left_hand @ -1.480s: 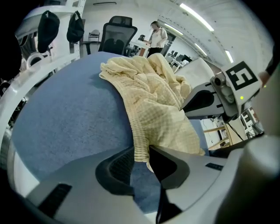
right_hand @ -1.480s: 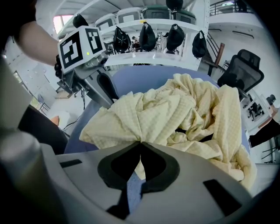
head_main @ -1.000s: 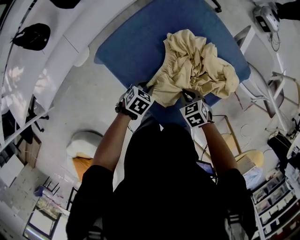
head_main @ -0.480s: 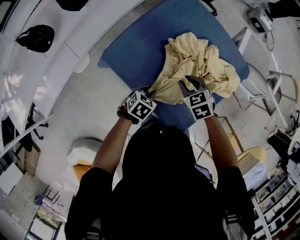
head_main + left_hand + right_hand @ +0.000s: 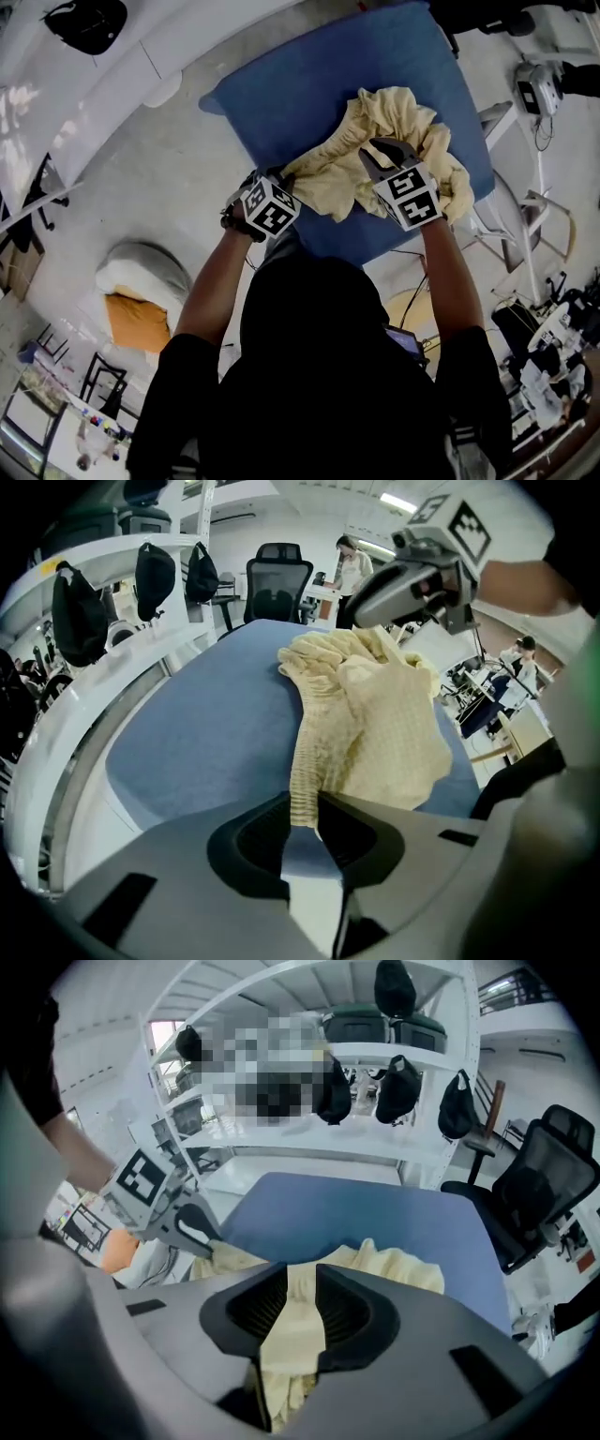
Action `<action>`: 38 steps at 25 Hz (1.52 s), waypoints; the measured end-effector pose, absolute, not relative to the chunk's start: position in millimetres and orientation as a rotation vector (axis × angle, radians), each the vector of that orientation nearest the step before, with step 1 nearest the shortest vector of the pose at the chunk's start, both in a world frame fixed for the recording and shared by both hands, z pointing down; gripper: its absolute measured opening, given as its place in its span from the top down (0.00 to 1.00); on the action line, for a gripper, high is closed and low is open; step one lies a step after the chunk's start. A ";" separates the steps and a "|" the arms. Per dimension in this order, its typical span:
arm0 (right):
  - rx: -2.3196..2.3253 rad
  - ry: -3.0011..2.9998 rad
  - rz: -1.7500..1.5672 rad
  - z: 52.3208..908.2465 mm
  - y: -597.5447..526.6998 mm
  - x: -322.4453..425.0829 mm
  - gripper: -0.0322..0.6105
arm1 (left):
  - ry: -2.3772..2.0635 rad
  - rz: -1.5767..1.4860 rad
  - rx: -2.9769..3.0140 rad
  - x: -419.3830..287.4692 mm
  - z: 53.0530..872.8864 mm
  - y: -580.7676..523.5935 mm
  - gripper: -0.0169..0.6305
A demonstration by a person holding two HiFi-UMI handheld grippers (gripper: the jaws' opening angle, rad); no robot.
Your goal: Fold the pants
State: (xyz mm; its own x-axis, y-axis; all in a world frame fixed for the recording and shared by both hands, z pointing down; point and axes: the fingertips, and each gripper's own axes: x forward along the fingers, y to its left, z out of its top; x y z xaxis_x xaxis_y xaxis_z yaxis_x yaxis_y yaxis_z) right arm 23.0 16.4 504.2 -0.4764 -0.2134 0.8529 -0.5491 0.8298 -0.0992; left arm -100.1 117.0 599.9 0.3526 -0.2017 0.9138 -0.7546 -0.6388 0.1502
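I am clamping my left tongs (image 5: 305, 803) on the ribbed edge (image 5: 302, 766) of the pants (image 5: 412, 117). Both pads are pressing that strip, and the cloth is running up from them toward 12 o'clock in the left gripper view. My right tongs (image 5: 302, 1288) have just been opening their jaws. A thick fold of the same pale yellow cloth is filling the gap and touching both pads, so they are gripping it.

In the head view the pants are lying bunched on the blue table (image 5: 309, 84), toward its 4 o'clock corner, with bare blue showing from 9 to 12 o'clock. My left tongs are holding the heap at its 8 o'clock edge, near the table's rim. My right tongs are pointing in from 6 o'clock, with their tips over the middle of the heap. In the left gripper view a black office chair (image 5: 277, 574) is standing beyond the table at 12 o'clock.
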 end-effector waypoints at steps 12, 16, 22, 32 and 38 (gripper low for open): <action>0.526 -1.911 0.323 592.5 -52.7 -12.2 0.70 | -0.898 1.235 1.998 -112.2 595.0 116.5 0.82; 0.493 -1.873 0.324 610.0 -48.0 -20.3 0.57 | -0.894 1.221 1.985 -119.9 597.1 120.6 0.82; 0.534 -1.876 0.431 622.7 -49.9 -19.3 0.61 | -0.889 1.197 1.986 -120.6 597.5 121.2 0.82; 0.762 -1.933 0.508 590.3 -30.1 -11.5 0.83 | -0.822 1.242 2.082 -122.9 593.5 122.2 0.82; 0.956 -2.000 0.546 537.1 -21.1 -1.3 0.84 | -0.795 1.304 2.148 -127.9 578.1 119.4 0.82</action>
